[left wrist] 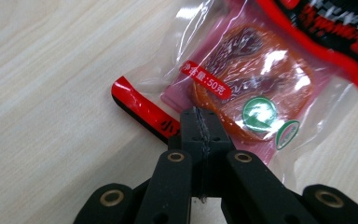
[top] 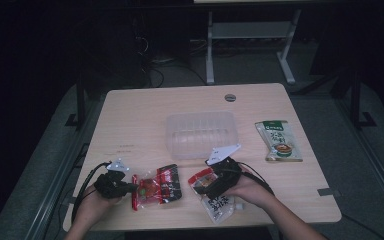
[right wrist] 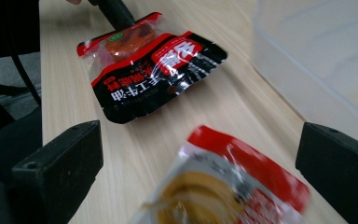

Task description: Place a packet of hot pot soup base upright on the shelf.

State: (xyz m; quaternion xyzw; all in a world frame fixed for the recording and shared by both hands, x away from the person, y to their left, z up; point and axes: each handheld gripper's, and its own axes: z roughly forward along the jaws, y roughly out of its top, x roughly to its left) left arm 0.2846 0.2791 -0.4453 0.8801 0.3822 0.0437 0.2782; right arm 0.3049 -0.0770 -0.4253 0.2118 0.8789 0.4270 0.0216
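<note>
clear plastic tub (top: 201, 134) is seen past both grippers at mid-table, with nothing visible inside it, so the packing is judged barely begun. the left gripper (left wrist: 200, 122) is closed tight, its jaws meeting on the near sealed edge of the red-and-black snack packet (left wrist: 256, 88); a thin strip of film is pinched between the pads, and the rest of the packet lies flat on the wooden table (top: 145, 120), fanning out beyond the fingertips. the right gripper (right wrist: 200, 172) is held with its jaws spread wide, nothing clamped; the red-and-white sauce pouch (right wrist: 223, 186) lies on the table between and just below the two fingers, blurred, untouched as far as can be told. from above, this pouch (top: 215, 197) is seen partly under the right gripper (top: 219, 176), with the tub just ahead of the fingertips. a green-topped pouch (top: 279, 140) lies well apart, off to the outer side of the right fingers. done so far: one packet gripped. left, by judgement: lifting it into the tub, then closing on the sauce pouch, then the green one.
</note>
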